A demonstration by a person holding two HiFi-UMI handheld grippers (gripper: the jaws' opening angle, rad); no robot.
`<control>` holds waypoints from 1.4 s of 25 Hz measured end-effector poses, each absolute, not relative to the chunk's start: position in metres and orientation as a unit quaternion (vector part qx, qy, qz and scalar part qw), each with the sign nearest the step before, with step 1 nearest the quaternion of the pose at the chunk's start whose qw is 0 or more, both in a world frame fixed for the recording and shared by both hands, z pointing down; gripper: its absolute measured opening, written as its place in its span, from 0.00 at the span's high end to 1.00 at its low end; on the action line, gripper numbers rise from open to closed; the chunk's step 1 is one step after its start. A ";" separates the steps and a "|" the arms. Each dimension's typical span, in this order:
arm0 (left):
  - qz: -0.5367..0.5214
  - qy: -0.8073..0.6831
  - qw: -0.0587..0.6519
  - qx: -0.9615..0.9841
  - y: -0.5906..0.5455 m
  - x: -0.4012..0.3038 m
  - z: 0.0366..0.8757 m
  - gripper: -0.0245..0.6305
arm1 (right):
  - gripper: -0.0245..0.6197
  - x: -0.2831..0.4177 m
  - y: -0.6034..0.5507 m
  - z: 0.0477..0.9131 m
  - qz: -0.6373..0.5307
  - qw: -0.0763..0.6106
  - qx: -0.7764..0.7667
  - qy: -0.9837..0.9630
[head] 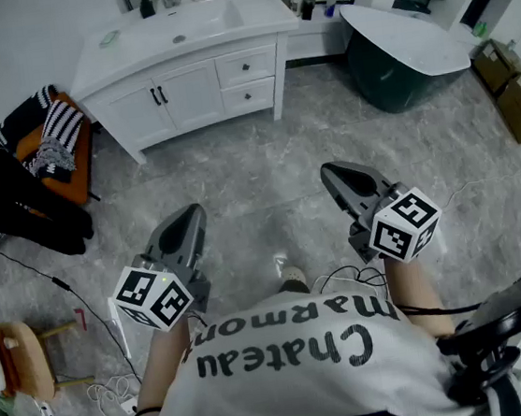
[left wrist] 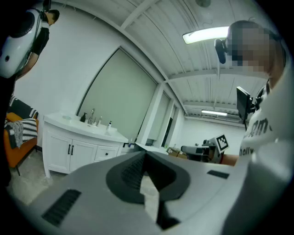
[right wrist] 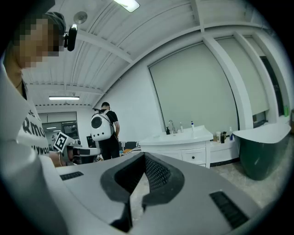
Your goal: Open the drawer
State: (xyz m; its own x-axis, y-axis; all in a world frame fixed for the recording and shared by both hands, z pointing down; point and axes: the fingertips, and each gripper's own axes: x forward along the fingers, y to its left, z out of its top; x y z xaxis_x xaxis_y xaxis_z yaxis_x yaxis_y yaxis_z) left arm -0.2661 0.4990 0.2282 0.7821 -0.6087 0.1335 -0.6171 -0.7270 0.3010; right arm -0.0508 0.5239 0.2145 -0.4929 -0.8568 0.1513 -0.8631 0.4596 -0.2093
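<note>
Shirt point(head: 288, 359) fills 6 o'clock of the head view, nearest the lens. Just past it are the left gripper point(head: 189, 217) at 8 o'clock and the right gripper point(head: 333, 173) at 4 o'clock. Both are held about level, noses toward 12.

Jaws, both grippers: tips together, nothing held. Each gripper view shows only floor point(head: 267, 183) through the gap behind the pads.

Vanity point(head: 178, 71) stands at 11 to 12 o'clock, well apart from both grippers, with bare floor between. Two drawers are stacked at its right end: upper drawer point(head: 261, 61) and lower drawer point(head: 265, 92). Both fronts look flush with the cabinet face, so I judge them closed. Each carries one small dark knob point(head: 245, 66) at centre.

Key relation: the drawers lie at about 1 o'clock from the left gripper and 11 o'clock from the right. The right tip sits slightly nearer.

The fronts run long side to side, roughly 9 to 3 with a slight tilt. The pull should therefore go straight out from the face, toward 6 o'clock.

Judgement: no reach yet. Whichever gripper goes in must open before it can close on a knob. Which drawer is meant, I cannot tell.
</note>
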 end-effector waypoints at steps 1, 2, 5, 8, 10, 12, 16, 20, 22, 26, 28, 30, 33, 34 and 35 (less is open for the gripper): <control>0.013 -0.329 0.165 0.930 0.499 -0.267 0.229 0.95 | 0.95 -0.052 0.523 0.215 0.128 0.015 0.504 -0.854; 0.014 -0.328 0.165 0.930 0.498 -0.268 0.230 0.95 | 0.95 -0.052 0.522 0.216 0.126 0.018 0.504 -0.854; 0.015 -0.331 0.164 0.929 0.496 -0.269 0.230 0.95 | 0.95 -0.053 0.519 0.219 0.124 0.023 0.504 -0.855; 0.017 -0.331 0.161 0.930 0.492 -0.268 0.231 0.95 | 0.95 -0.052 0.515 0.221 0.126 0.026 0.501 -0.856; 0.012 -0.335 0.162 0.928 0.490 -0.267 0.229 0.95 | 0.95 -0.049 0.510 0.221 0.126 0.026 0.500 -0.857; 0.000 -0.341 0.149 0.928 0.488 -0.265 0.223 0.95 | 0.95 -0.043 0.504 0.218 0.133 0.011 0.499 -0.856; -0.009 -0.345 0.066 0.936 0.482 -0.253 0.210 0.95 | 0.95 -0.031 0.487 0.213 0.145 -0.019 0.490 -0.859; 0.009 -0.325 0.033 0.945 0.474 -0.222 0.216 0.95 | 0.95 -0.011 0.473 0.212 0.106 0.009 0.495 -0.862; 0.004 -0.325 0.035 0.945 0.467 -0.206 0.217 0.95 | 0.95 0.005 0.467 0.212 0.109 0.008 0.492 -0.864; -0.015 -0.337 0.076 0.938 0.453 -0.178 0.218 0.95 | 0.95 0.034 0.456 0.214 0.145 -0.026 0.458 -0.877; -0.002 -0.338 0.081 0.938 0.453 -0.169 0.223 0.95 | 0.95 0.046 0.447 0.213 0.148 -0.051 0.453 -0.878; 0.030 -0.347 0.073 0.935 0.453 -0.165 0.233 0.95 | 0.95 0.054 0.434 0.215 0.159 -0.070 0.446 -0.878; 0.062 -0.364 0.095 0.924 0.451 -0.165 0.250 0.95 | 0.95 0.055 0.419 0.230 0.194 -0.057 0.432 -0.879; 0.065 -0.368 0.108 0.921 0.448 -0.167 0.254 0.95 | 0.95 0.053 0.414 0.237 0.204 -0.044 0.429 -0.879; 0.066 -0.371 0.123 0.918 0.445 -0.168 0.256 0.95 | 0.95 0.051 0.409 0.245 0.215 -0.033 0.425 -0.879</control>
